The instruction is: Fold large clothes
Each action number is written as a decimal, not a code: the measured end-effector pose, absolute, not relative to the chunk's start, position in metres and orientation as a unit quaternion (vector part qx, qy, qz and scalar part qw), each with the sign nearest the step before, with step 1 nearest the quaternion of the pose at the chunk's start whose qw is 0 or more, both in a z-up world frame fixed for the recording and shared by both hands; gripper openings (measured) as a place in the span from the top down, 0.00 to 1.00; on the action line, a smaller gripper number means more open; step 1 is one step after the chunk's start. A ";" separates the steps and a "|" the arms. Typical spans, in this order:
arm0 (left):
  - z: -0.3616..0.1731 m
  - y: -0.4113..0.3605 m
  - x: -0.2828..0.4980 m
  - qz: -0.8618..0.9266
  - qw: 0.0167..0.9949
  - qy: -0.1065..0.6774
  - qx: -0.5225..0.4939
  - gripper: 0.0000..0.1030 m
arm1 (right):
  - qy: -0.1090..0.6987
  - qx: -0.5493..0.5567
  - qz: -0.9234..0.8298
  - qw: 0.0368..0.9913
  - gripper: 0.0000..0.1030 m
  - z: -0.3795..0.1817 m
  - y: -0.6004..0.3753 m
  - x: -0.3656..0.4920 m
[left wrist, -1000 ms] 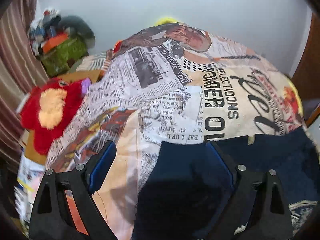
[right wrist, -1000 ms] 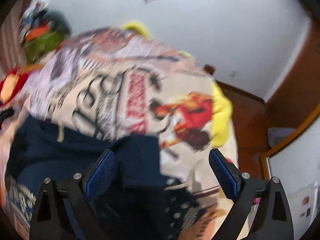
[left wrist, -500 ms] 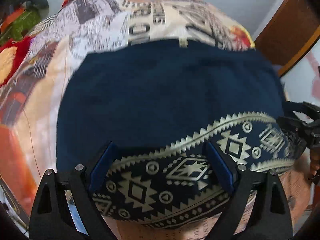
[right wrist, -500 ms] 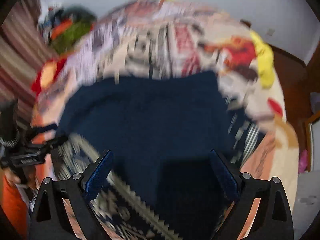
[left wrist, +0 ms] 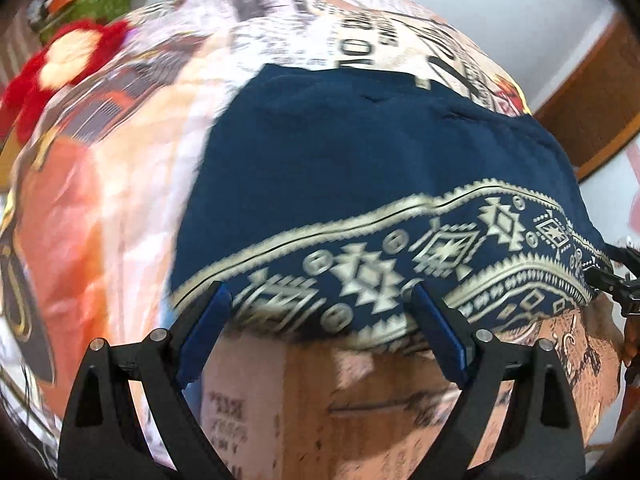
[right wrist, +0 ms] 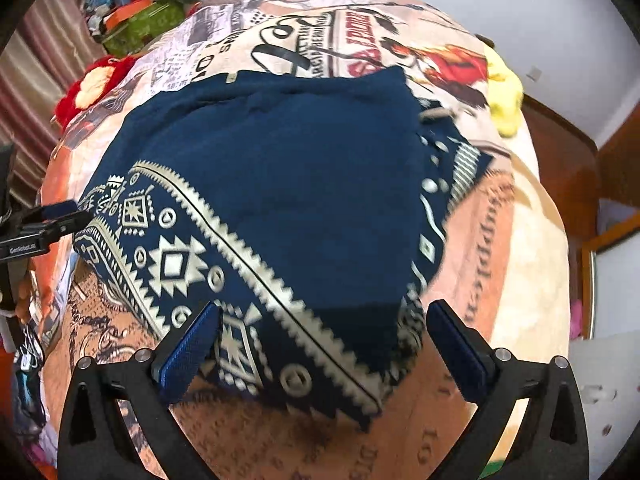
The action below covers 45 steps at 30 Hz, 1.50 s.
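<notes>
A large navy-blue cloth garment with a cream geometric-patterned border band (left wrist: 384, 184) lies spread flat on a bed covered by a newspaper-and-poster print bedsheet (left wrist: 120, 184). In the left wrist view the garment's long axis runs left to right, with the patterned band along its near edge and the plain blue part stretching toward the far wall. The left gripper (left wrist: 320, 328) hovers just over the near-left stretch of that band, its blue-padded fingers (left wrist: 204, 336) spread wide apart with nothing between them.

In the right wrist view the same garment (right wrist: 304, 184) sits slantwise: the patterned band runs from the left side down to the near centre, and a second patterned edge shows along the garment's right side. The right gripper (right wrist: 324, 340) hangs over the near corner where the band ends, its fingers (right wrist: 460, 344) also wide apart and empty. The other gripper's black tip is seen at the left edge of this view, near the band's left end.

A red and yellow plush toy (left wrist: 60, 68) lies beside the bed's far-left corner, with a green bundle of stuff (right wrist: 140, 24) beyond it against the pale wall. A yellow soft item (right wrist: 504, 96) rests at the bed's far-right edge.
</notes>
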<state>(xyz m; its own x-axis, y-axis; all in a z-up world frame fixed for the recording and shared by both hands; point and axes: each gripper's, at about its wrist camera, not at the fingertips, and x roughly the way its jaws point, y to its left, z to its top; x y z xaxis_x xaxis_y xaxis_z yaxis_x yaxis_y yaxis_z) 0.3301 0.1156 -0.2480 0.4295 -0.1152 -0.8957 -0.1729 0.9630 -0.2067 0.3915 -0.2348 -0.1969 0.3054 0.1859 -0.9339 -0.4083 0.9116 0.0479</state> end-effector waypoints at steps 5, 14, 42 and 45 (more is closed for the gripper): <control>-0.249 0.138 0.305 0.043 0.828 0.534 -0.166 0.11 | 0.536 -0.125 0.170 0.817 0.00 -0.180 -0.233 0.379; -0.276 0.152 0.282 0.001 0.767 0.541 -0.345 0.11 | 0.450 -0.170 0.199 0.853 0.00 -0.137 -0.184 0.369; -0.281 0.179 0.365 0.060 0.784 0.458 -0.415 0.79 | 0.536 -0.245 0.251 0.768 0.00 -0.219 -0.107 0.379; -0.255 0.176 0.359 0.063 0.820 0.433 -0.370 0.83 | 0.534 -0.242 0.256 0.769 0.00 -0.214 -0.108 0.376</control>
